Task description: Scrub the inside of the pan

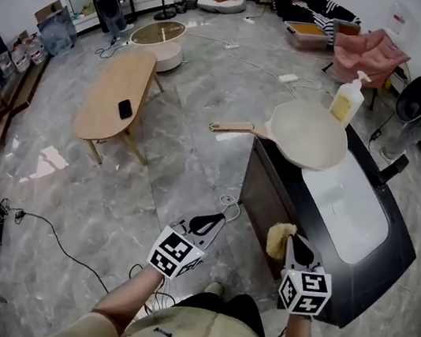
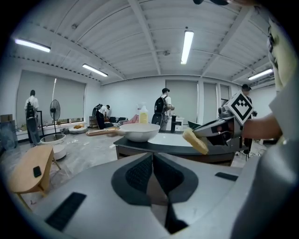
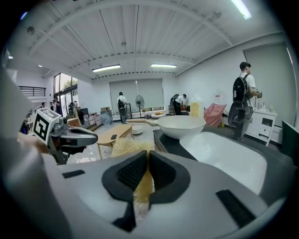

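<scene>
**Pale pan on the far counter corner; scrub pad pinched in the right gripper**

The pan is wide, round and shallow, with a smooth, matte cream skin inside and out; its inside looks evenly pale; a long handle of light wood juts past the counter's edge toward the person's left. The pan sits on the far corner of a dark, flat-topped counter, right at the far end of a glossy white sink basin with rounded corners that is sunk into that top; a pale yellow soap bottle with a pump head stands just beyond it.

The right gripper has its jaws pressed onto a scrub pad, a coarse, straw-yellow, fibrous wad that bulges out ahead of the ribbed black pads; it hovers at the counter's near edge, well apart from the pan. The left gripper has its jaws fully together with nothing between them; it hangs over the grey, polished, marble-veined floor beside the counter.

Farther left stands a low, oblong coffee table of blond wood with rounded ends; a small dark phone lies flat on it.
</scene>
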The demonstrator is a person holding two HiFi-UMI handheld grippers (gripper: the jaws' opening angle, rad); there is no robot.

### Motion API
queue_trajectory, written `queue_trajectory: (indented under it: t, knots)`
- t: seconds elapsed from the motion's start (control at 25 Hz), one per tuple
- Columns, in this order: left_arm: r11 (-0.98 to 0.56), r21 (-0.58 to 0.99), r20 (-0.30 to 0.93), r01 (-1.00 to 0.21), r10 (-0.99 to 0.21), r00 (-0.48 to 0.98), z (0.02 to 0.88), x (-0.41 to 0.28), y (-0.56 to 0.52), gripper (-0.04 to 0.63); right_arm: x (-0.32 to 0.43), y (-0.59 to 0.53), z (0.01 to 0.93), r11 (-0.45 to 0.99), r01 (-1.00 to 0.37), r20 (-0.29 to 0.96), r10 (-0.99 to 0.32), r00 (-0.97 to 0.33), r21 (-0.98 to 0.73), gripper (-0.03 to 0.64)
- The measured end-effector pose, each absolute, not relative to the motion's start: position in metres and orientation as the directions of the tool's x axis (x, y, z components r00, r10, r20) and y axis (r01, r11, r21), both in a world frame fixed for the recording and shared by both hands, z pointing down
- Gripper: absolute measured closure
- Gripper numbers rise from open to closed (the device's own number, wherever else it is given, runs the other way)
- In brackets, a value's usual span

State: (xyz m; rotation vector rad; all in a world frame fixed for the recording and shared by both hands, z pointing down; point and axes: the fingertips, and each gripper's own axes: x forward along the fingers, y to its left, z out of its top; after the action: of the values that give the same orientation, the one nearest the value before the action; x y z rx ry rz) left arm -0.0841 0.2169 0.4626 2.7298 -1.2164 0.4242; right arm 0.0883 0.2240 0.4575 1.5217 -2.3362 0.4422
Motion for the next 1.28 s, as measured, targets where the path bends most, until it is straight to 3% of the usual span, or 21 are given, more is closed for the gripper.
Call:
queue_trajectory:
  t: [0.52, 0.96, 1.28]
  knots:
    - [-0.735, -0.249, 0.356, -0.631, -0.675, 0.646, 0.417, -0.077, 0.06, 0.568, 0.107, 0.084, 0.417, 0.437, -0.9, 0.392, -0.827, -0.402, -0.002, 0.584]
    - [-0.836, -0.333, 0.584, -0.436, -0.546, 0.601, 0.419, -0.044, -0.064, 0.42, 0.121, -0.059, 0.401, 0.517, -0.855, 0.44, -0.777, -0.451, 0.035, 0.584]
    - [-0.933, -0.24, 0.73, -0.266, -0.355, 0.584, 0.449, -0.018, -0.109, 0.348, 0.125, -0.13, 0.408, 0.542, -0.839, 0.476, -0.752, -0.456, 0.052, 0.584]
